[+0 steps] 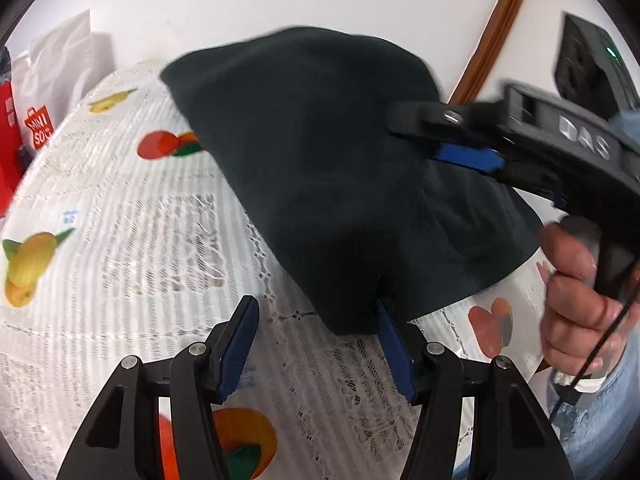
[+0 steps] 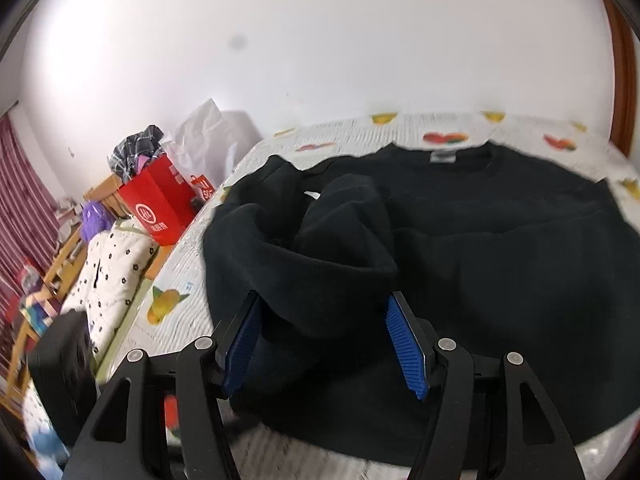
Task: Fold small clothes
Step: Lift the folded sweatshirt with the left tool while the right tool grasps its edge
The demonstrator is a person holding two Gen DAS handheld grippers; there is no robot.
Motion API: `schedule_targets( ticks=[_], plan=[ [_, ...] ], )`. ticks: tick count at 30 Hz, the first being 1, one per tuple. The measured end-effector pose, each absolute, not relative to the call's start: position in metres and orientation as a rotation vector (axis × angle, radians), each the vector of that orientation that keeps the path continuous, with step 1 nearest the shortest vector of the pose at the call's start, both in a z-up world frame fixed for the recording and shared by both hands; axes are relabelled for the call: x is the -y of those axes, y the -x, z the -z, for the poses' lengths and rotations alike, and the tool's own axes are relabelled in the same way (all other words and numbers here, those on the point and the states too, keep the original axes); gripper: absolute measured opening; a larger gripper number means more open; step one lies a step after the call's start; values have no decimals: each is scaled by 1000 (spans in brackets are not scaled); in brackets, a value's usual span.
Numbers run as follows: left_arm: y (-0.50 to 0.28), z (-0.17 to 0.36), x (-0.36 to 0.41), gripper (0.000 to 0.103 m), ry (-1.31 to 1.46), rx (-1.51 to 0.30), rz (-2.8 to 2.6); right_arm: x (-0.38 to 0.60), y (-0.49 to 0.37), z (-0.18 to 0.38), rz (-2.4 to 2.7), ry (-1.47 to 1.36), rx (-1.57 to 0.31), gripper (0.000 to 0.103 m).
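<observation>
On tabletop (image 2: 460,128), under a fruit-print cloth, the black sweatshirt (image 2: 500,248) lies spread, collar toward the far edge, one side bunched in a fold. Left gripper (image 1: 316,344) fingers part-open, nothing clamped; right pad touches the sweatshirt's near corner. Right gripper (image 2: 324,344) fingers part-open, straddling the bunched fold, not pinching.

A black sweatshirt (image 2: 500,240) lies spread on the tabletop (image 2: 360,128), collar and grey neck label at the far edge. A bunched fold of it rises between the right gripper's fingers (image 2: 404,344), and its near corner touches the left gripper's right-hand finger (image 1: 394,348).
</observation>
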State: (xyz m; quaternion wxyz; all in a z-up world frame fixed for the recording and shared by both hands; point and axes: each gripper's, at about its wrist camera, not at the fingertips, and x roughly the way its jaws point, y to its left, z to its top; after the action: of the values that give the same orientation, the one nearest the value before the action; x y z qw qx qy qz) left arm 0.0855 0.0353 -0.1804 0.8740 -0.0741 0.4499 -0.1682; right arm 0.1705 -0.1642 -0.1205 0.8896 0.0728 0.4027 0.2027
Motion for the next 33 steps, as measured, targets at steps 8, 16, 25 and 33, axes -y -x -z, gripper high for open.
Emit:
schedule_targets(
  ticks=[8, 16, 25, 33],
  plan=[
    [-98, 178, -22, 57, 134, -935, 319, 165, -166, 122, -468, -146, -764, 11],
    [-102, 177, -1, 63, 46, -928, 241, 225, -118, 91, -477, -257, -543, 10],
    [-93, 172, 16, 65, 59, -924, 328, 277, -125, 162, -248, -329, -757, 10],
    [-105, 173, 60, 65, -56, -936, 298, 286, -127, 159, -251, -331, -823, 30]
  ],
)
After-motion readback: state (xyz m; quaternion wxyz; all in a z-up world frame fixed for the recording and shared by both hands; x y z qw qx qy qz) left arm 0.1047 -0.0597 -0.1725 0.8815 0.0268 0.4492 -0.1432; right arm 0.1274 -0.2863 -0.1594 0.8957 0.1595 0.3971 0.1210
